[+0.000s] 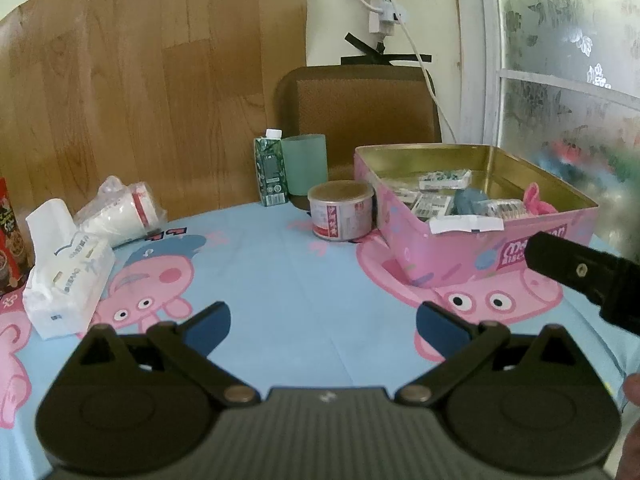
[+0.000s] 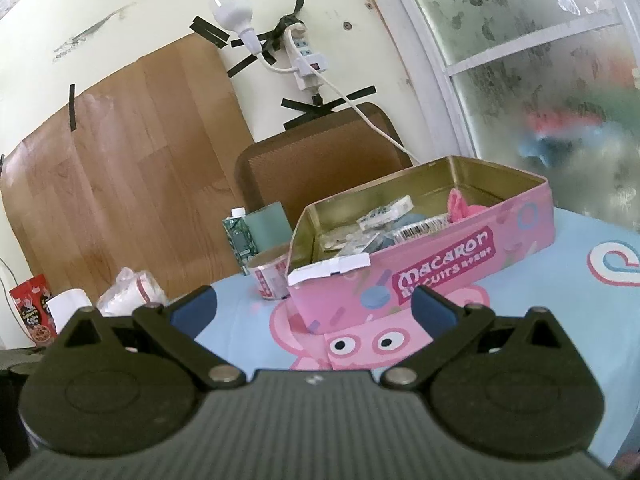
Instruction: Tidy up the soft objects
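A pink macaron tin stands open on the blue cartoon tablecloth. Inside lie small packets, a blue soft item and a pink soft item. The tin also shows in the right wrist view, with the pink item at its far end. My left gripper is open and empty, low over the cloth, left of the tin. My right gripper is open and empty, just in front of the tin's near wall. A soft tissue pack lies at the left.
A round can, a green carton and a green cup stand behind the tin's left end. A bagged cup stack lies at the back left. A brown chair stands behind the table. The right gripper's body shows at the right.
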A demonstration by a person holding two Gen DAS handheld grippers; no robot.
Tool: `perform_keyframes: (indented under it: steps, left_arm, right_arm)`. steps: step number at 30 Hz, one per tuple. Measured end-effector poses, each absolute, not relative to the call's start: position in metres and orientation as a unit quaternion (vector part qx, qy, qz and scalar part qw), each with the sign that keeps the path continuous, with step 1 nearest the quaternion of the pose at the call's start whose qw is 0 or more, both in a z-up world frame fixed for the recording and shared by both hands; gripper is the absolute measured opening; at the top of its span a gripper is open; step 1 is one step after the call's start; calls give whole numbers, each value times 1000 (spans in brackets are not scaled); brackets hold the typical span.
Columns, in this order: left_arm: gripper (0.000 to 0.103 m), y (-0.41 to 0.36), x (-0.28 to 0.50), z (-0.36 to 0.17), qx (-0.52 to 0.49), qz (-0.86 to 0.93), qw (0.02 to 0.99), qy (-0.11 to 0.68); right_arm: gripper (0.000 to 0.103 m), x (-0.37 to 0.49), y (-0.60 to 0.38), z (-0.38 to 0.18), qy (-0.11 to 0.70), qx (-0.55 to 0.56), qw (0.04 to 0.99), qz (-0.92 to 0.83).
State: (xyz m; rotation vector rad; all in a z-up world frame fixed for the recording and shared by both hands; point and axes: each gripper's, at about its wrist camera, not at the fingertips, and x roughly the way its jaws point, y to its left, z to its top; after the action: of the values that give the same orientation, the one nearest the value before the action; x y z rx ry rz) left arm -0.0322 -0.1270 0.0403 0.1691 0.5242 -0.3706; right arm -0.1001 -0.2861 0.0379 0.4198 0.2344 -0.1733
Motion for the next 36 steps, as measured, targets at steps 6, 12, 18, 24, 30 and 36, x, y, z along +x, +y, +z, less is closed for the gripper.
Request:
perform_keyframes:
  steps: [6,12,18,24,30,36]
  left_arm:
    - [103,-130,-31,37,90,-186,942,263]
    - [103,-133,-31,34,93,-191,939,269]
    - [103,-134,-30,30,93,-201,933,284]
    - [103,-135,-29,22,97,-206,925,303]
    - [103,-135,-28,17,106,-204,921,315]
    - [103,-135,-28,13,116,-198,918,323]
  right_arm:
    - [103,-101,-291,35,118,216,965,-87]
    - [103,-100,-292,34,121,220,964,-88]
    - [103,-100,-293,31,127,227,962,-89]
    - [103,-99,-293,30,132,232,960,-89]
    - [103,-99,-293,29,134,232,959,-87]
    - [103,-98,-290,27,137,233,959,-85]
